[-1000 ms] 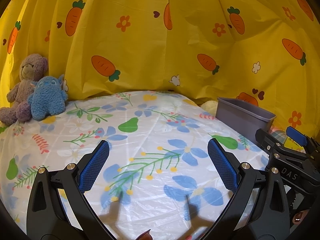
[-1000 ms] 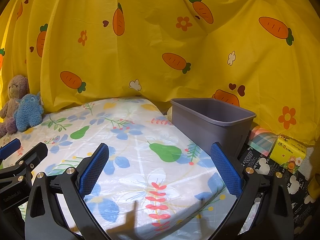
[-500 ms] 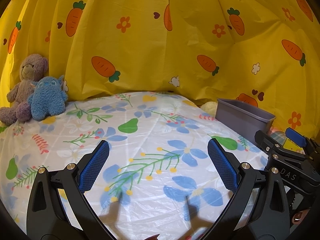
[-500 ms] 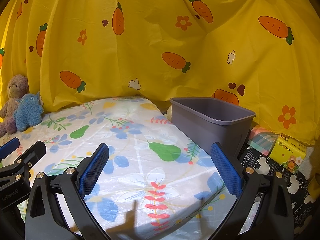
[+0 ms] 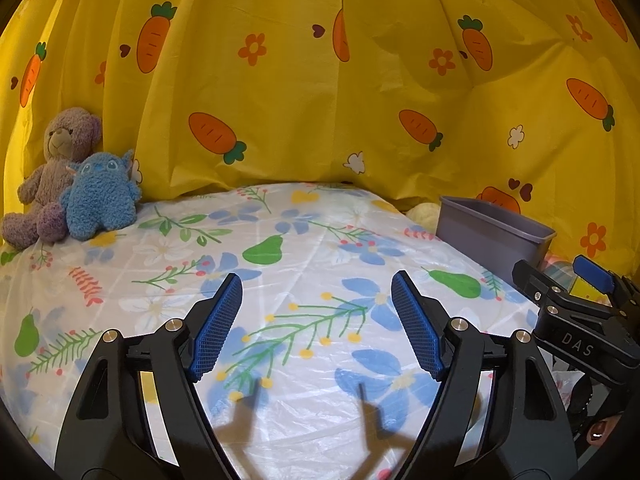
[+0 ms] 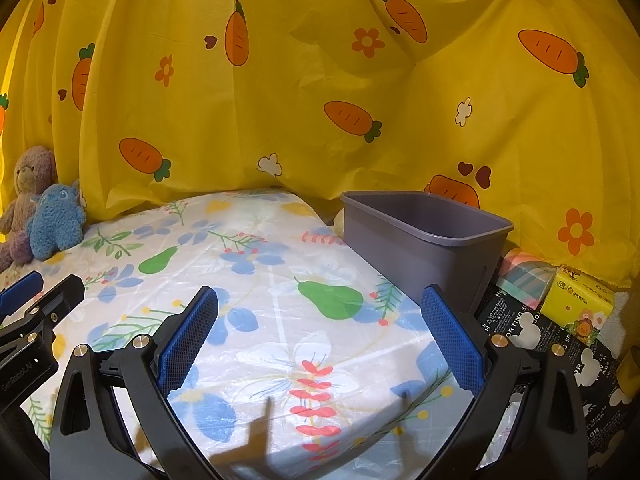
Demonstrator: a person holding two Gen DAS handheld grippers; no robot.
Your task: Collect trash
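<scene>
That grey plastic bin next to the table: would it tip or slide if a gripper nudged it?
The grey plastic bin looks thin-walled, and no contents show, so it is probably light and would likely slide. It stands fairly tall, so a nudge near its rim might tip it. Its walls look stiff enough to hold shape.

The left gripper (image 5: 316,312) holds its two blue fingers apart with nothing between them. The right gripper (image 6: 320,328) is spread wider, also holding nothing. They sit side by side, pointing forward.
</scene>
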